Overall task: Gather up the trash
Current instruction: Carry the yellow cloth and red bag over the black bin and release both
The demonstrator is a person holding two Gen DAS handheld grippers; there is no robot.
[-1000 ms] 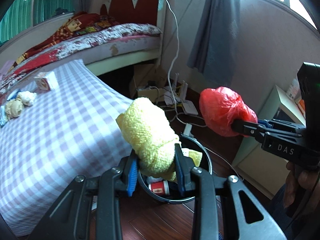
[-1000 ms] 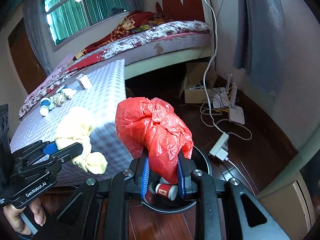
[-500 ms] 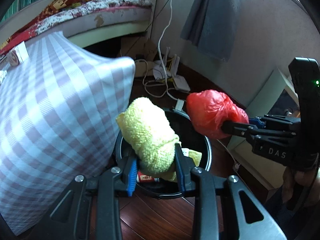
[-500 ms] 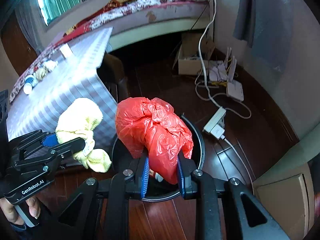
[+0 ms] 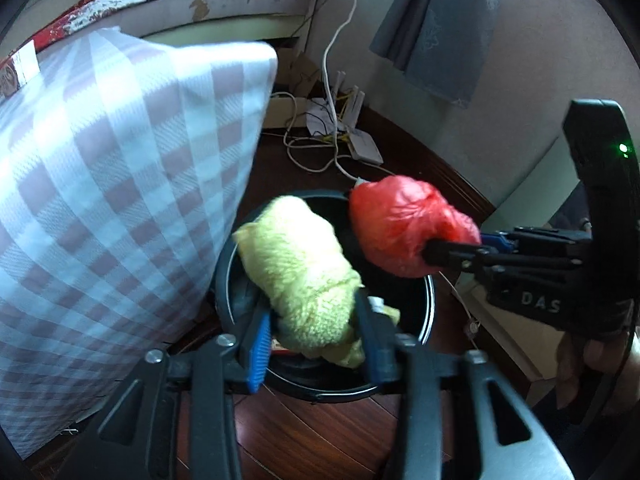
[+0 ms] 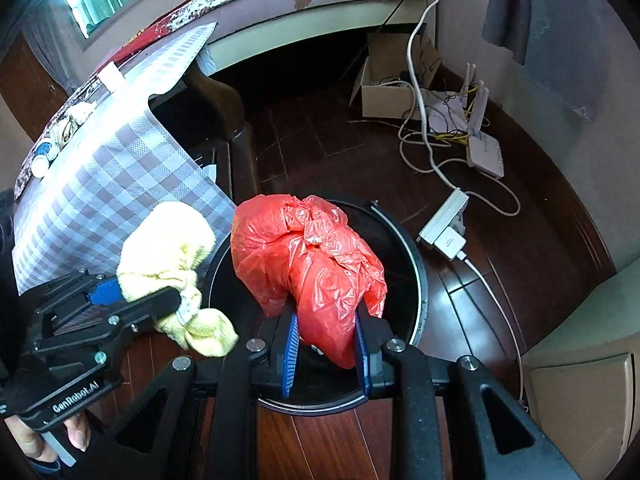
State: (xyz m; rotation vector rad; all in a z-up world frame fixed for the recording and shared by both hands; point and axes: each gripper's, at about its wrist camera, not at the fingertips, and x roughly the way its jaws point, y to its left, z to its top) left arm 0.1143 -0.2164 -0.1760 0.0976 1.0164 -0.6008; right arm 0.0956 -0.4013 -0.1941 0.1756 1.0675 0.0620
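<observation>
Trash is hanging above the black bin (image 6: 416,280): right gripper (image 6: 326,354) is clamping the red bag (image 6: 308,256), while left gripper (image 5: 310,334) jaws have just been opening around the yellow cloth (image 5: 300,276), letting it drop in

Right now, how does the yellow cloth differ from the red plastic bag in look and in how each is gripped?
The yellow cloth is fuzzy and matte; the red plastic bag is shiny and crinkled. The left gripper has just been opening, with the cloth loose between its fingers; the right gripper is clamped on the bag. Both hang over the black bin.
</observation>
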